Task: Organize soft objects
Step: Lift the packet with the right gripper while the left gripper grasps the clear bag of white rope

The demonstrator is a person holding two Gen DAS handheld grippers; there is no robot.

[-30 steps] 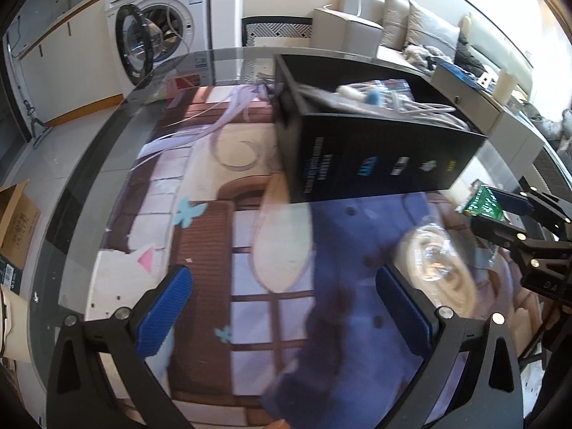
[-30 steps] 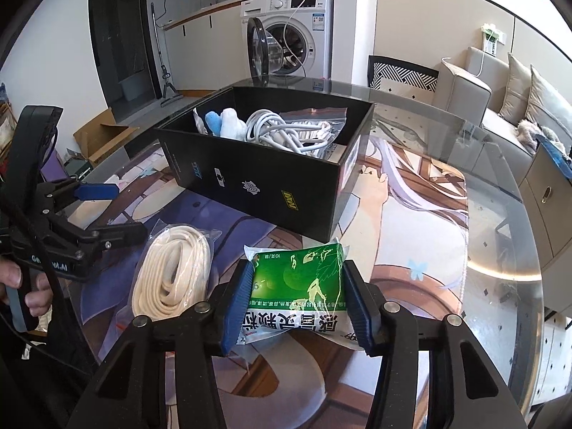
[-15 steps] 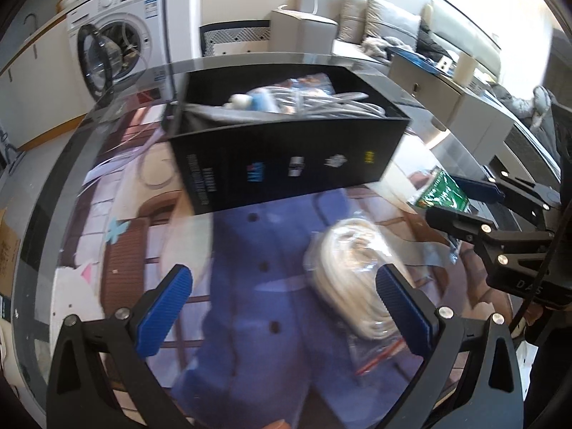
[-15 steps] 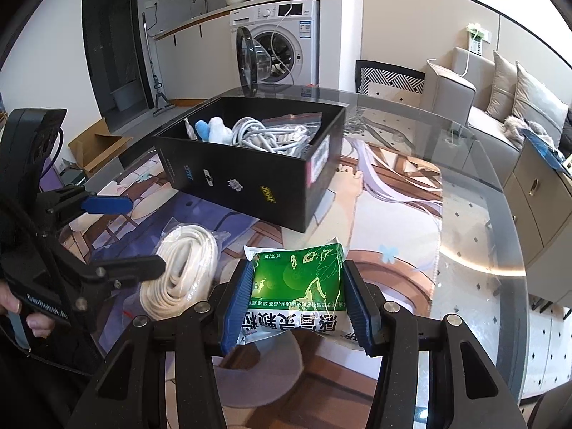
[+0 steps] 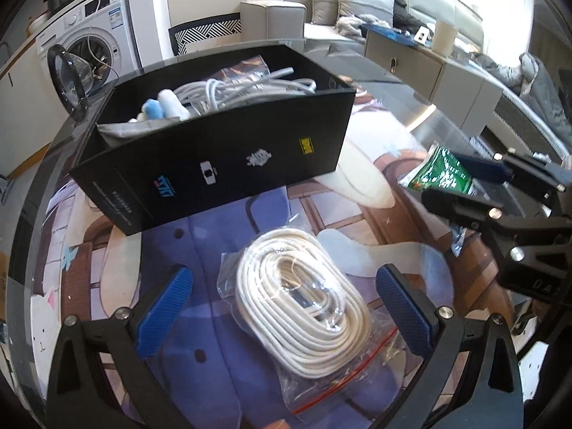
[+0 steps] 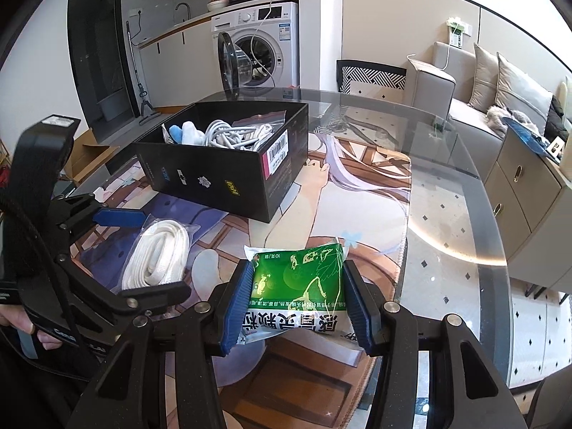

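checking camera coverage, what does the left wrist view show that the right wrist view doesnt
Only the left wrist view: the left gripper head-on, jaws open on either side of the bagged white cable coil, and the red zip strip along the bag's near edge.

Only the right wrist view: the printed face of the green packet clamped in the right gripper, the barcode label on the black box, and the person's hand.

Both: the box holding grey cables, the coil, the packet, the glass table, the washing machine.
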